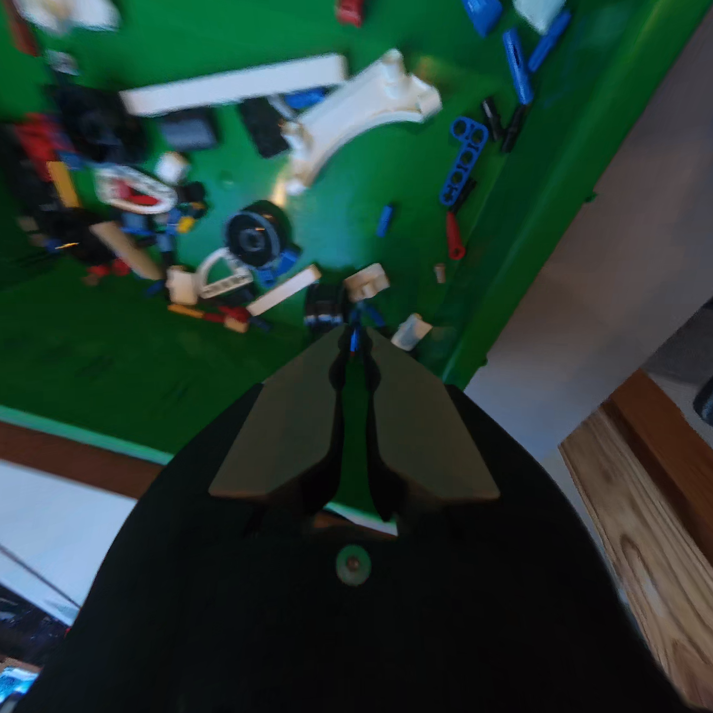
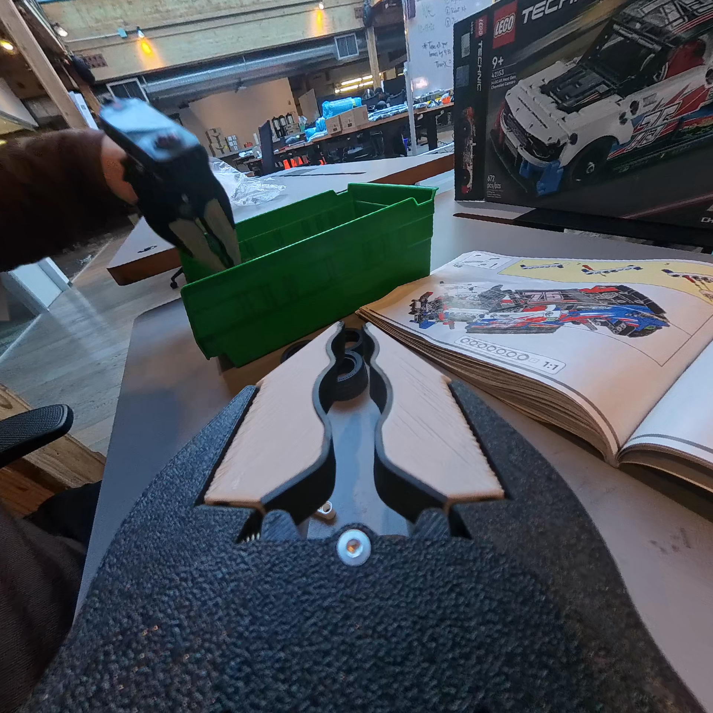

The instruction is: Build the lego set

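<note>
Lego pieces (image 1: 270, 166), loose and in white, blue, black and red, lie scattered over the floor of the green bin (image 2: 308, 281) on the counter (image 2: 162, 347); the left wrist view is blurred, so fine shapes are hard to make out. Your left claw (image 1: 355, 339) reaches down into the bin's near corner, its tips nearly together and pinching a small blue piece (image 1: 354, 342). Among the parts you can pick out a long white beam (image 1: 235, 85), a white curved panel (image 1: 355, 115), a black wheel (image 1: 254, 235) and a blue holed beam (image 1: 463, 158). Your right claw (image 2: 352, 332) hovers low over the counter just before the bin, narrowly parted and gripping nothing; a black tyre (image 2: 349, 376) lies between its fingers. To the right lies the open instruction booklet (image 2: 540, 339), and behind it stands the set's box (image 2: 578, 100).
</note>
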Available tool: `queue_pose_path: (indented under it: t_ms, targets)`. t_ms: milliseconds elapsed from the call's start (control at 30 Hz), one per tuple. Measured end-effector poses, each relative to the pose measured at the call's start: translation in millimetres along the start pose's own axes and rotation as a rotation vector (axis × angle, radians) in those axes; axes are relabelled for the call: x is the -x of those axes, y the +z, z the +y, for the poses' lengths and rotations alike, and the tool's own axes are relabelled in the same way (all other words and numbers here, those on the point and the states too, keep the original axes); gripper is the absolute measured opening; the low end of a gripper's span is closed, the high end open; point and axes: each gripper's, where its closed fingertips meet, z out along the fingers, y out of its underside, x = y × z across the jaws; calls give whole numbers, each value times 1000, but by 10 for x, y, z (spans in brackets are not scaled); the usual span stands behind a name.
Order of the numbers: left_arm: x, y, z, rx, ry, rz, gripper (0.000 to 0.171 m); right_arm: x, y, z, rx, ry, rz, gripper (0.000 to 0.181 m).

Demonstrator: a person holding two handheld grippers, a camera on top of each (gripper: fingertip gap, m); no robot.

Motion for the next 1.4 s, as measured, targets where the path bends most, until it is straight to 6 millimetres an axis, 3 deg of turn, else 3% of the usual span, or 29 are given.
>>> queue_pose_path:
  t_ms: [67, 133, 233, 300, 433, 533, 600, 733, 800, 900, 1067, 1200, 1300, 1400]
  targets:
    - [203, -316, -101, -113, -51, -124, 0, 0, -2, -3, -2, -1, 1, 7]
    - [311, -736, -352, -286, -92, -234, 1, -2, -4, -5, -4, -1, 2, 6]
    - [170, -1275, -896, -526, -138, -313, 1, -13, -11, -15, -11, 1, 10, 4]
    - [-58, -1403, -1264, -601, -168, -311, 1, -22, -20, -25, -20, 0, 16, 4]
    - [-612, -1208, -1969, -680, -203, -182, 1, -25, -29, -34, -27, -9, 27, 4]
    - [-877, -873, -2337, -689, -263, -89, 1, -21, -43, -30, -24, -26, 39, 3]
    - [-997, -602, -2475, -640, -287, -25, 1, -17, -64, -26, -23, -39, 48, 2]
    - [-1032, -143, -2481, -525, -372, 49, 1, -8, -107, -22, -23, -54, 56, 1]
    - [-1111, -11, -2490, -511, -402, 123, 1, -9, -120, -22, -24, -55, 57, 1]
    - [-1070, 148, -2425, -469, -453, 110, 1, -11, -132, -22, -26, -51, 55, 1]
    - [-1095, 63, -2417, -495, -472, 146, 18, -14, -144, -21, -25, -48, 55, 1]
    - [-1097, -75, -2359, -535, -475, 117, 19, -11, -136, -11, -19, -49, 53, 1]
    - [-1041, -393, -2331, -728, -454, 24, 21, -8, -138, -14, -20, -52, 53, 1]
    - [-823, -829, -2194, -1019, -478, -232, 24, -3, -136, -10, -19, -55, 52, 1]
